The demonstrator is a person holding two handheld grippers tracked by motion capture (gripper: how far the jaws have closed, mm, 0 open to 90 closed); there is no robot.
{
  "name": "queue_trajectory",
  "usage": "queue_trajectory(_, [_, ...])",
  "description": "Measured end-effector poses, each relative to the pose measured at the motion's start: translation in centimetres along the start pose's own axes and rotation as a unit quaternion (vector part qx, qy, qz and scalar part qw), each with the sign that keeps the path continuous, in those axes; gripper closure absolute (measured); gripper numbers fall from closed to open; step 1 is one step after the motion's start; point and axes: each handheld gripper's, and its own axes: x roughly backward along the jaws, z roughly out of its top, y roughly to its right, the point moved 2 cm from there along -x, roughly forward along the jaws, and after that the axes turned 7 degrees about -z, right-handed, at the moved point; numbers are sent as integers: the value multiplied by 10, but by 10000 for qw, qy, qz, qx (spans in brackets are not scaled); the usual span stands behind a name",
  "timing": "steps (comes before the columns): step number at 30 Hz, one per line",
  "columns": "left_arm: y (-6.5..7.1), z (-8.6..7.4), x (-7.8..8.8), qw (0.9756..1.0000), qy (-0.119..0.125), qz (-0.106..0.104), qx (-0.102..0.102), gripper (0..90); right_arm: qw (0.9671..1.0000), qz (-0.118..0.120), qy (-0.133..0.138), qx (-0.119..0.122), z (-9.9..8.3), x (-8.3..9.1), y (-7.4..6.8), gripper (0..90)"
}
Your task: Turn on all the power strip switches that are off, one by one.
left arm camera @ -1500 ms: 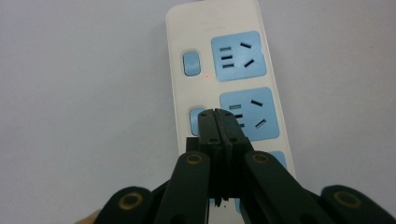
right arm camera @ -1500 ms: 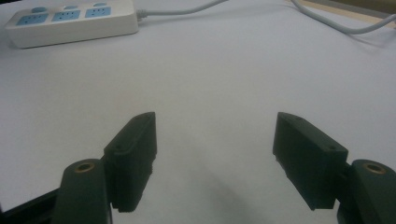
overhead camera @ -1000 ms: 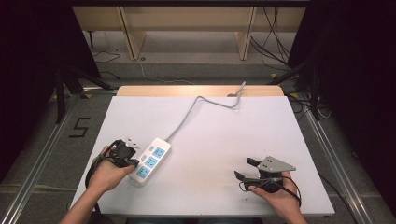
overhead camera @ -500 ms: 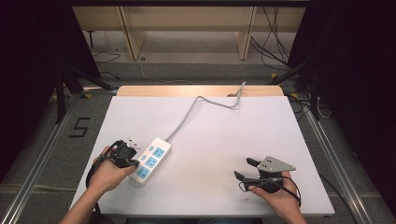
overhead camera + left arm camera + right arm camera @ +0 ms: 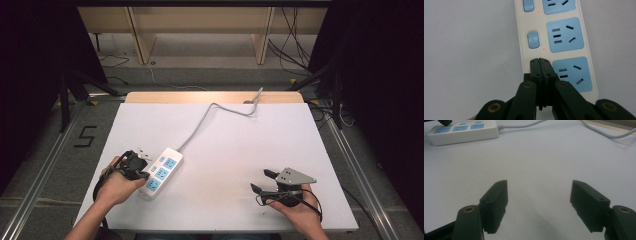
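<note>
My left gripper [image 5: 540, 61] has its jaws closed together, tips over the near end of the power strip [image 5: 161, 173] on the white surface [image 5: 235, 150]. Its long axis runs diagonally, cord end pointing to the far right; my right gripper [image 5: 539, 205] rests well apart, jaws open and empty

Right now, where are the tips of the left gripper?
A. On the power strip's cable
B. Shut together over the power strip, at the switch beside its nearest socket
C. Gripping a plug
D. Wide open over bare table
B: the left gripper has its jaws pressed together over the power strip, beside the nearest blue socket.
</note>
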Motion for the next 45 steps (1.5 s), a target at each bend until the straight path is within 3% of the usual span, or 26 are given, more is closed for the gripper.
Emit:
queue_trajectory(2, [0,0,0,10000,32,-21,10,899,10000,1,-1,1,0,0,0,315])
queue_trajectory(5, [2,1,-1,9999,0,121,-98,898,10000,14,-7,9,0,0,-1,315])
queue_trajectory(10, [0,0,0,10000,46,21,-4,898,10000,3,-2,6,0,0,0,315])
queue_trajectory(32, [-3,-1,1,9998,195,-60,11,896,10000,-7,10,-18,0,0,1,315])
queue_trajectory(45, [-8,3,12,9967,802,79,55,894,10000,-3,15,-4,0,0,1,315])
